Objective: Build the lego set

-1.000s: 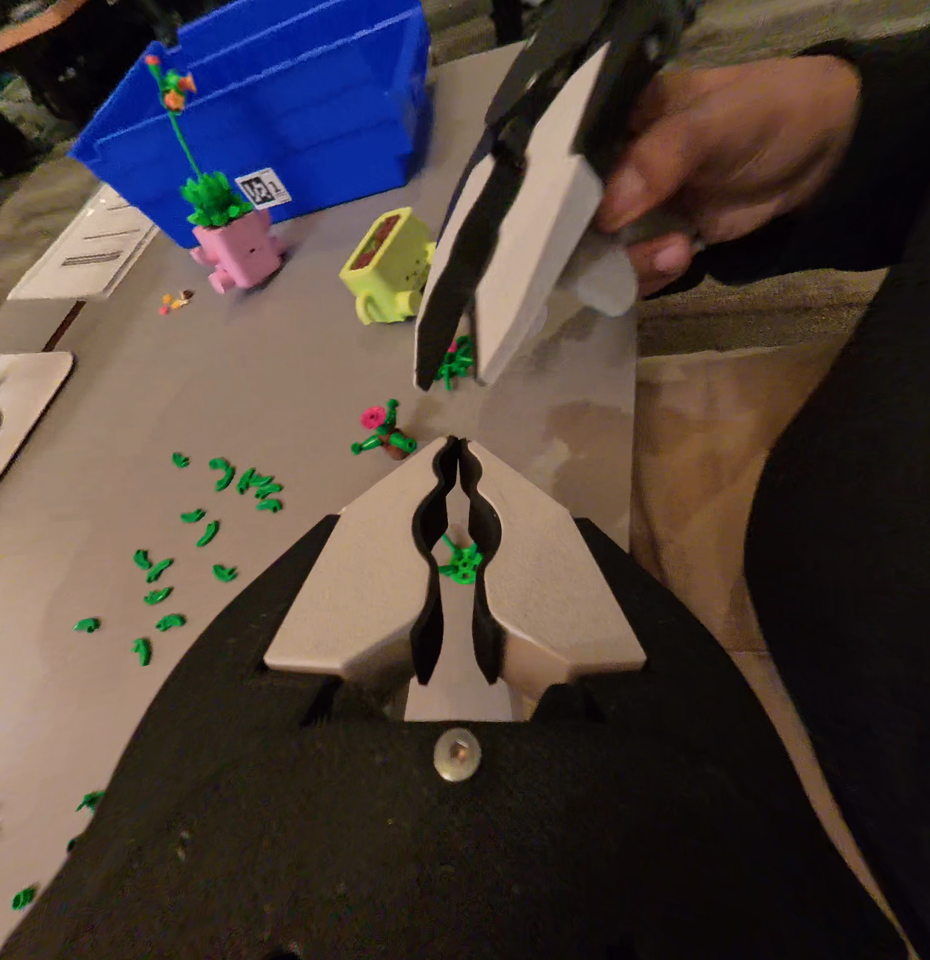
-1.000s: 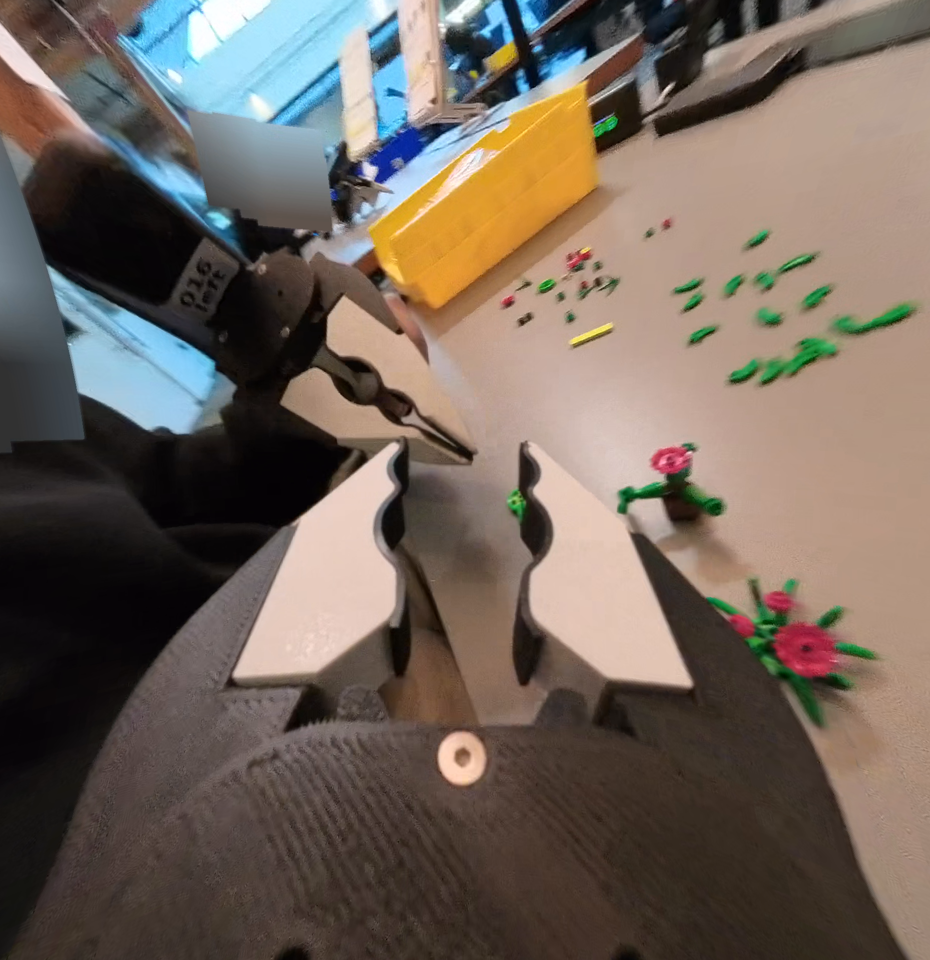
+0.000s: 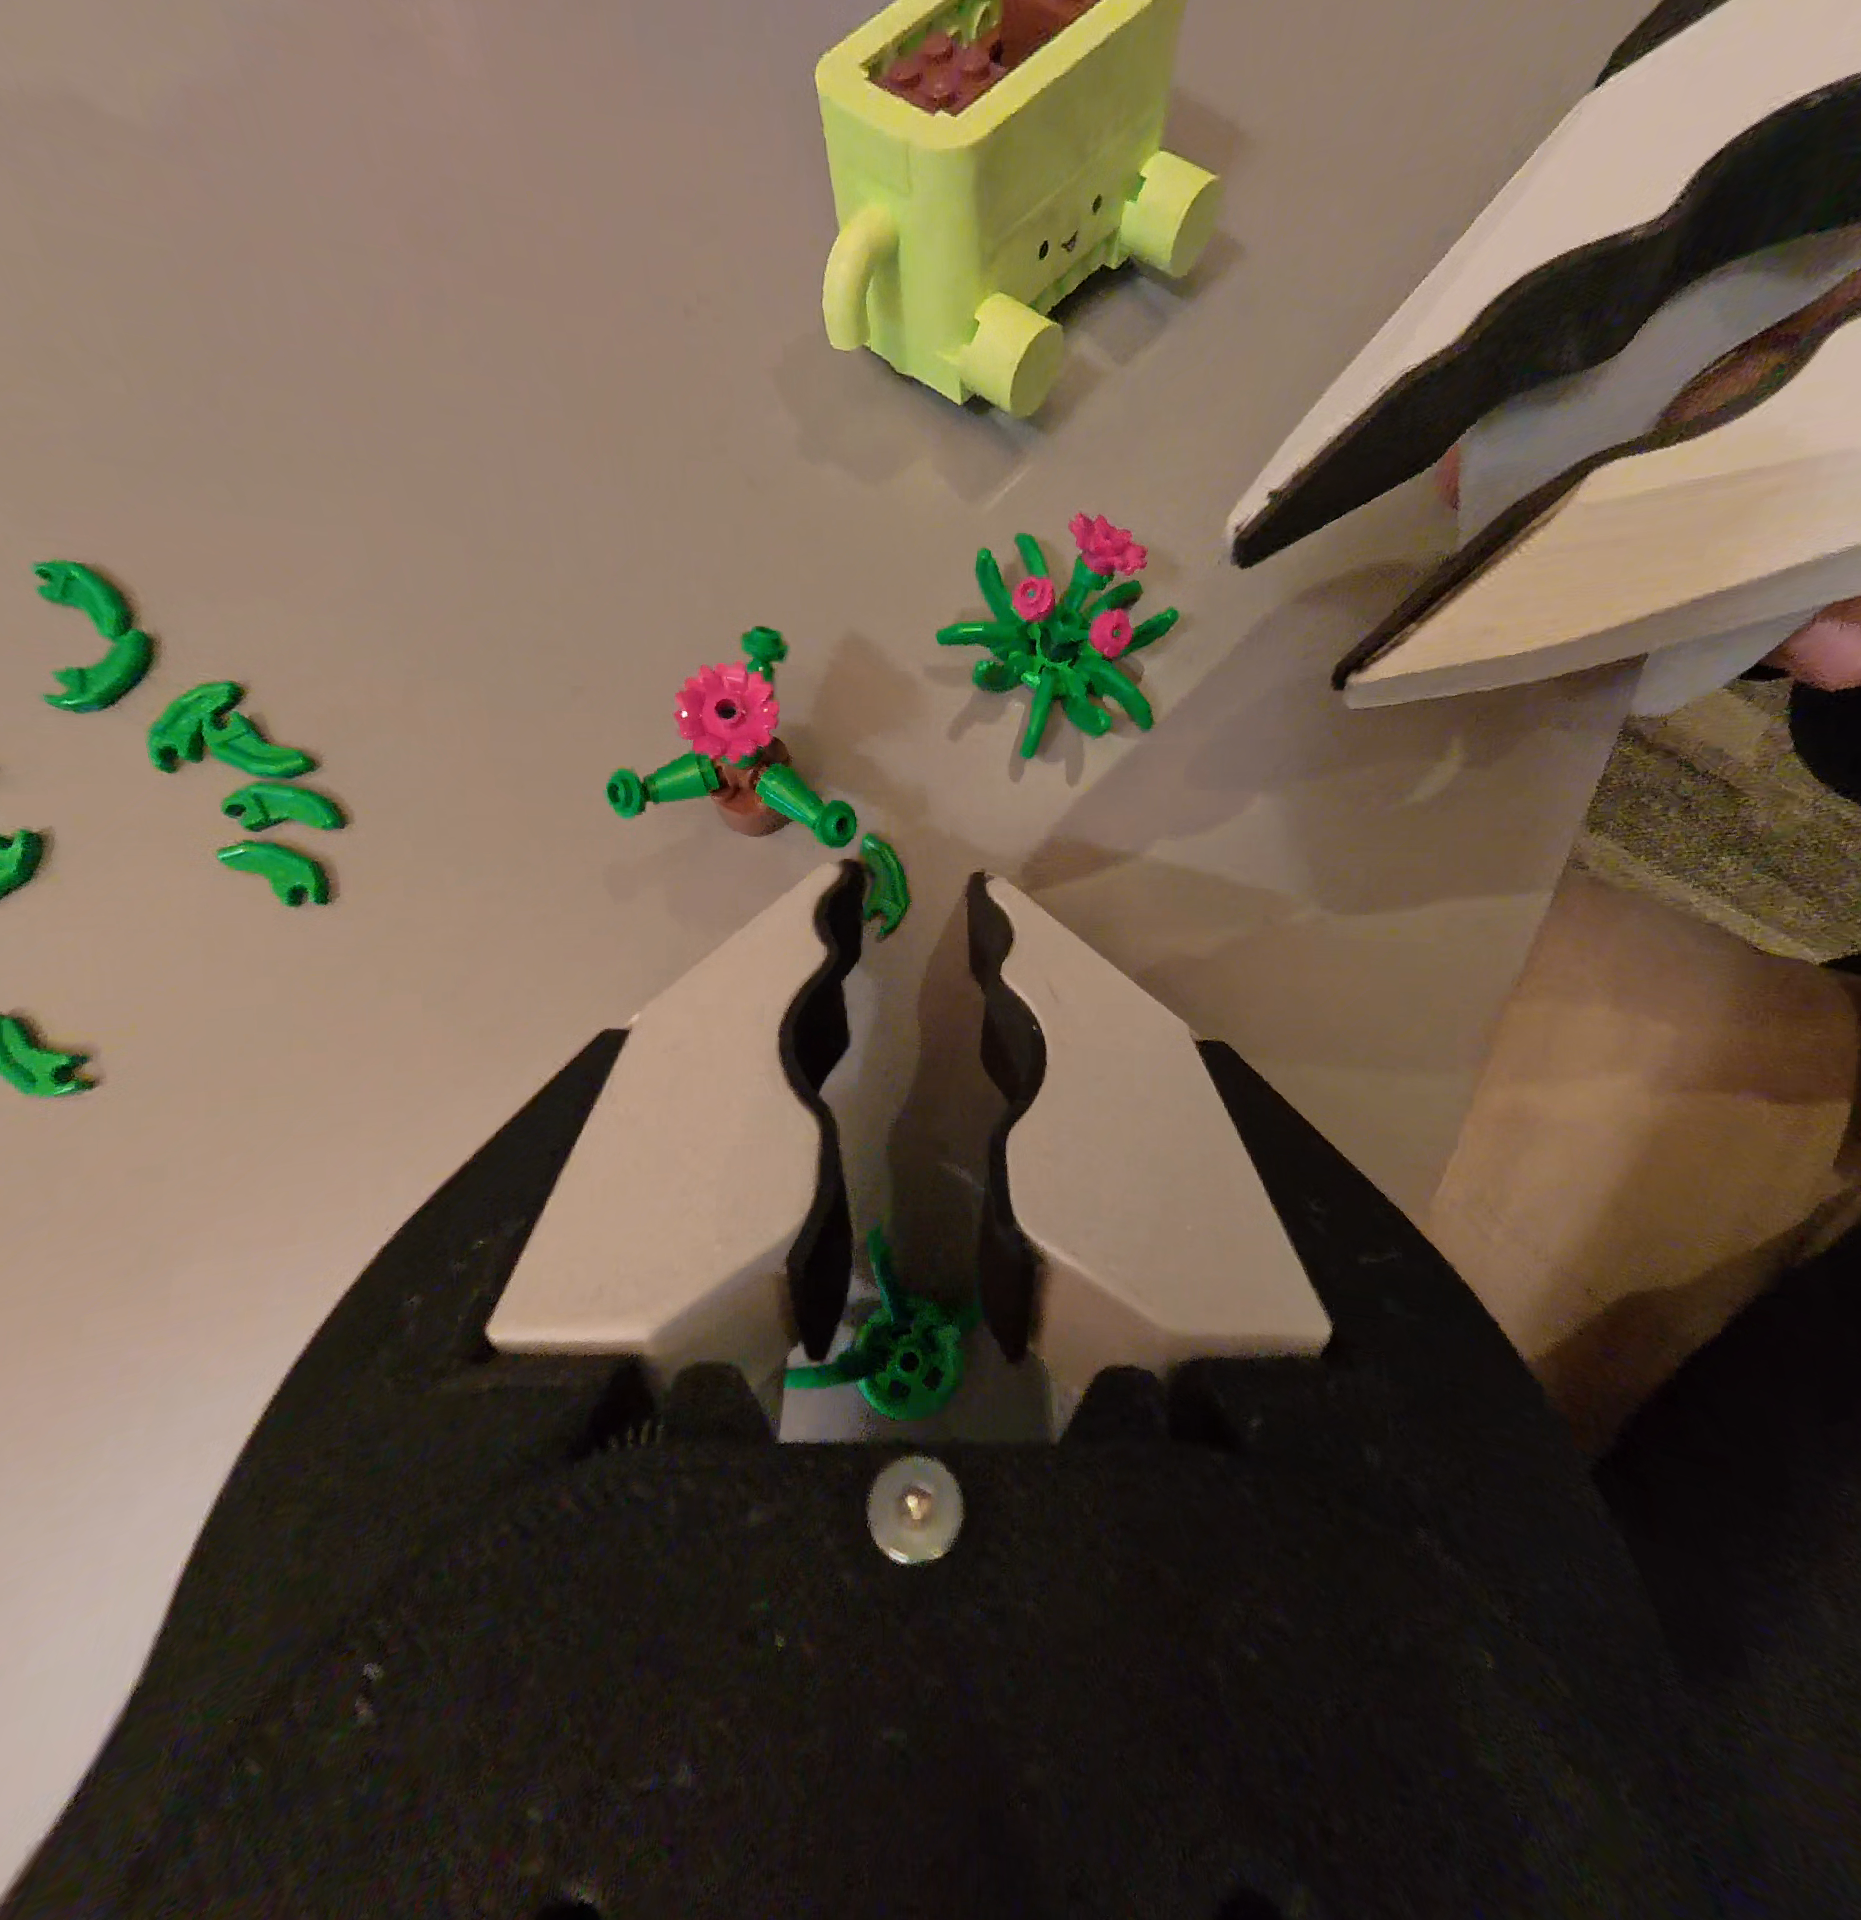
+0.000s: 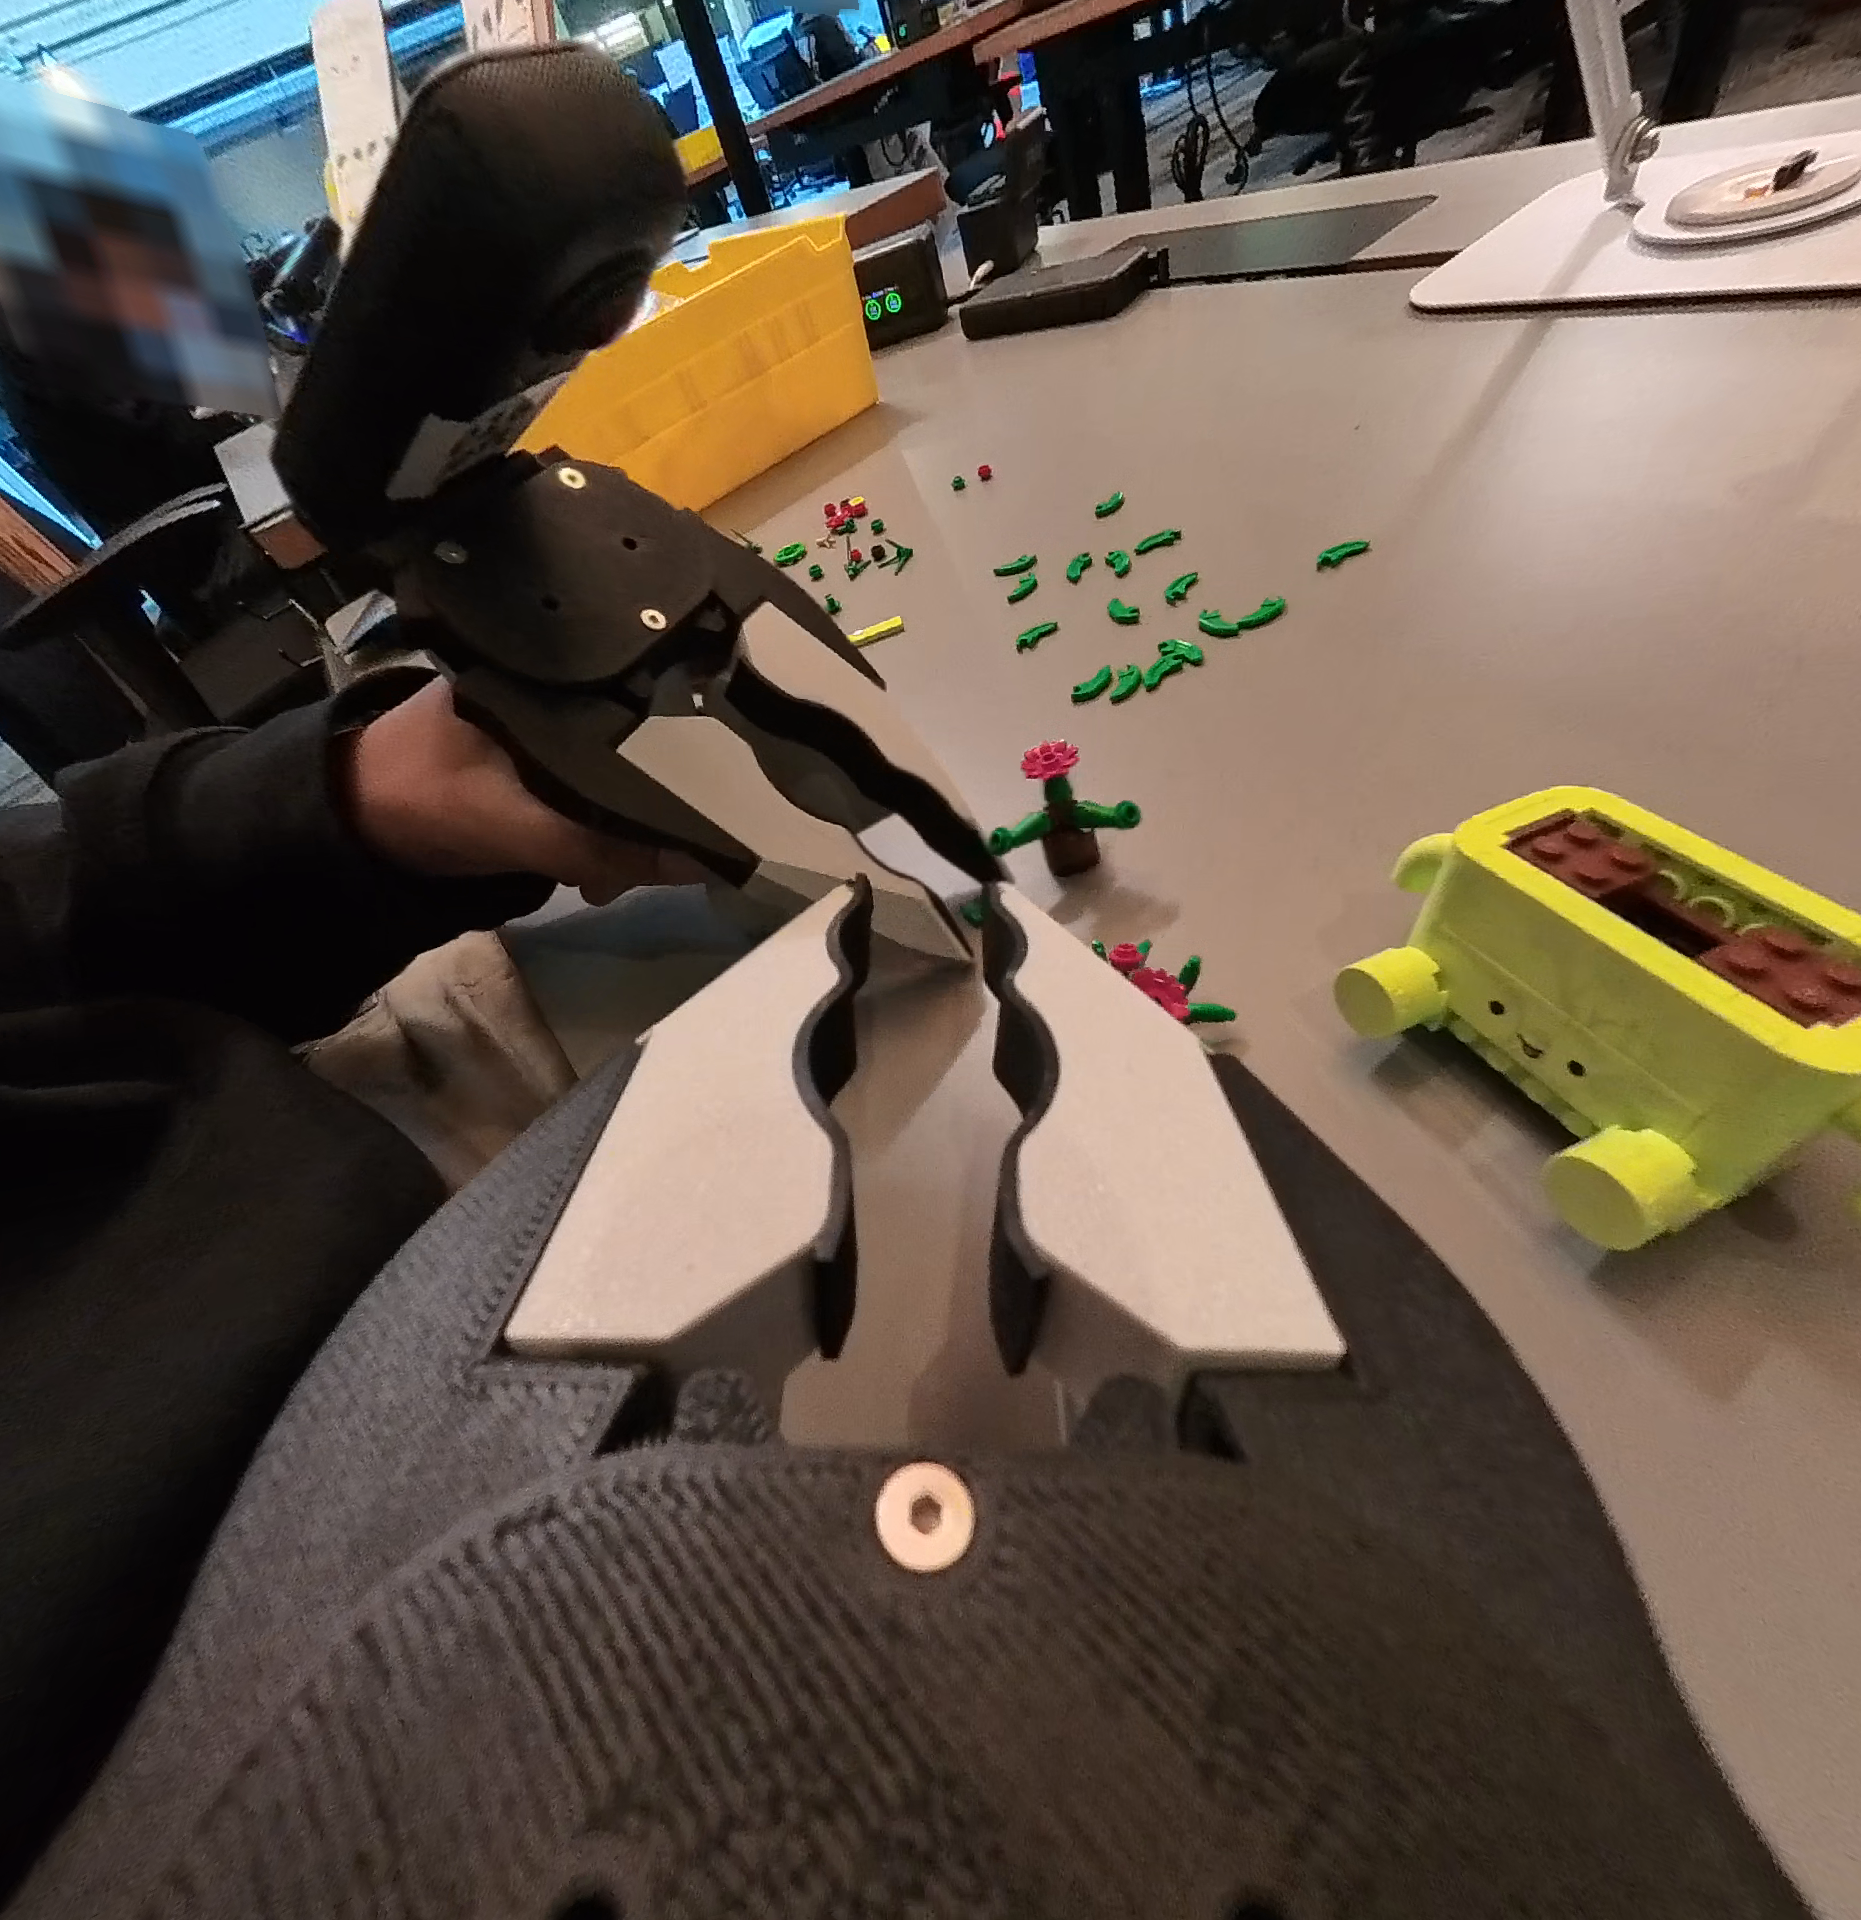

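Holding a tool in each hand, you have both poised low over the grey desk (image 3: 386,312). Your left tool (image 3: 913,883) has its two grey fingers parted by a narrow gap, gripping nothing; a small round green lego rosette piece with thin curling stems (image 3: 900,1361) sits deep at the base of that gap, and you cannot tell whether it rests on the desk or is lodged there. A single curved green lego leaf (image 3: 884,883) lies on the desk just beside the left finger's tip. Just beyond it stands a small lego plant with a magenta flower, green cone arms and a brown round base (image 3: 728,758), upright. To its right lies a spiky green lego tuft carrying small pink blossoms (image 3: 1056,644), close to the desk's edge. Farther back, the lime-yellow lego planter with a tiny face, stubby round feet and brown bricks inside (image 3: 1009,187) rests on the desk. More loose green lego leaves (image 3: 251,790) are scattered well off to the left.

Your right tool (image 4: 926,899) is also released, fingers apart and empty, its tips near those of the left tool. A yellow plastic bin (image 4: 739,364) sits at the desk's far end.
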Demonstrator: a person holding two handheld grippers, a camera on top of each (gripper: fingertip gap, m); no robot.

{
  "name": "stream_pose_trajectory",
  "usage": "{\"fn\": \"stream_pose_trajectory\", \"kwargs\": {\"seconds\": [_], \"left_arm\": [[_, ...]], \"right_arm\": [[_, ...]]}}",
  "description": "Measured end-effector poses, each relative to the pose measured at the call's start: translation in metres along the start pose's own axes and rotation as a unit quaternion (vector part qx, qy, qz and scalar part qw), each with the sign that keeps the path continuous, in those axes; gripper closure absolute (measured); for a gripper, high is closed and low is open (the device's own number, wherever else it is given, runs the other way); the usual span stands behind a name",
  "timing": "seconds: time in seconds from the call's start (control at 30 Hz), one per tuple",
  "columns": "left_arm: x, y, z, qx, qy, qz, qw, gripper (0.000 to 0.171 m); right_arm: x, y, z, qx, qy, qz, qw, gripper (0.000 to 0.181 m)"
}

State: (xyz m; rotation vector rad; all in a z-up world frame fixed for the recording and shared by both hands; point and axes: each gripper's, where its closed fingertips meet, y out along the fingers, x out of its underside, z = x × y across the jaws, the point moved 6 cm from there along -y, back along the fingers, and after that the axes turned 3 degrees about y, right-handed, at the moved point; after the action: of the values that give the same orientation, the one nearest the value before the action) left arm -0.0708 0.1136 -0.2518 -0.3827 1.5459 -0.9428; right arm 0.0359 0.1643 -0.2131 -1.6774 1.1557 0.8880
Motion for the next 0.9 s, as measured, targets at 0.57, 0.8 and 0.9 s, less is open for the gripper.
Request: {"fn": "stream_pose_trajectory", "kwargs": {"seconds": [0.57, 0.8, 0.9], "left_arm": [[0.004, -0.048, 0.009, 0.215, -0.123, 0.077, 0.966, 0.166], [0.011, -0.068, 0.025, 0.324, -0.106, 0.076, 0.937, 0.166], [0.012, -0.071, 0.036, 0.344, -0.086, 0.068, 0.933, 0.166]], "right_arm": [[0.014, 0.006, -0.041, 0.005, -0.311, -0.037, 0.950, 0.150], [0.013, -0.003, -0.073, 0.042, -0.501, 0.142, 0.852, 0.178], [0.019, 0.004, -0.076, 0.009, -0.485, 0.110, 0.868, 0.168]]}}
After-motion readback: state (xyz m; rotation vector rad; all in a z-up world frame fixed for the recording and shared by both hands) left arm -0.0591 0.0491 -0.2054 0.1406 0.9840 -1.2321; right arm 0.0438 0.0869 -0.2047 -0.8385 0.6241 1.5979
